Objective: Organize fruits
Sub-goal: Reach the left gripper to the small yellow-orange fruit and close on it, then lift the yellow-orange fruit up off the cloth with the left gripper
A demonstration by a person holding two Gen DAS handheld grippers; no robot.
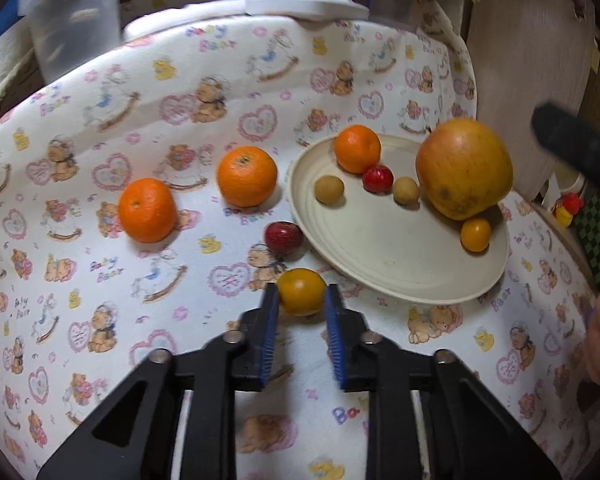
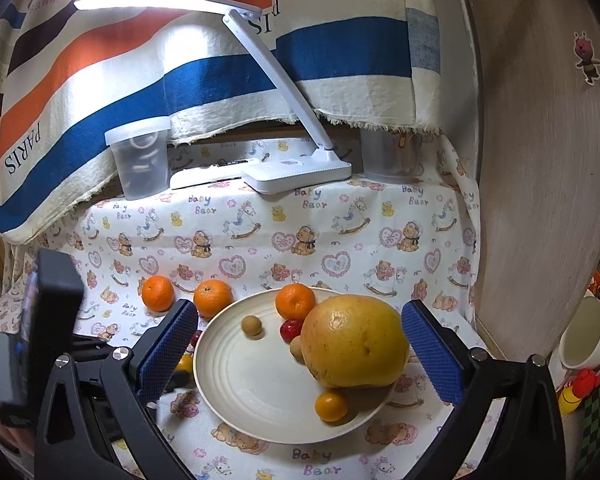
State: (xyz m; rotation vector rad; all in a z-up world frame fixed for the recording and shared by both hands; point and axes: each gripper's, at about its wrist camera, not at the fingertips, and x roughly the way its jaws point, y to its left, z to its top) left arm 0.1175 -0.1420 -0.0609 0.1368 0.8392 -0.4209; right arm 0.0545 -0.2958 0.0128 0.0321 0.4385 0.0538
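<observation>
My left gripper (image 1: 302, 300) has its blue pads on either side of a small yellow-orange fruit (image 1: 301, 291) on the cloth, just left of the cream plate (image 1: 380, 272). The plate holds a large yellow grapefruit (image 1: 464, 168), a mandarin (image 1: 357, 149), a red fruit (image 1: 377, 178), two tan longans (image 1: 329, 189) and a small orange fruit (image 1: 475, 234). Two mandarins (image 1: 147, 210) (image 1: 247, 176) and a dark red fruit (image 1: 283, 237) lie on the cloth. My right gripper (image 2: 300, 356) is open wide above the plate (image 2: 236, 380), around the grapefruit (image 2: 354, 342) without touching it.
A white desk lamp (image 2: 296, 172), a clear plastic tub (image 2: 140, 160) and a clear cup (image 2: 388, 156) stand at the back. A wooden panel (image 2: 540, 200) rises on the right, with a white cup (image 2: 584, 332) and a red-yellow toy (image 2: 578, 392) beside it.
</observation>
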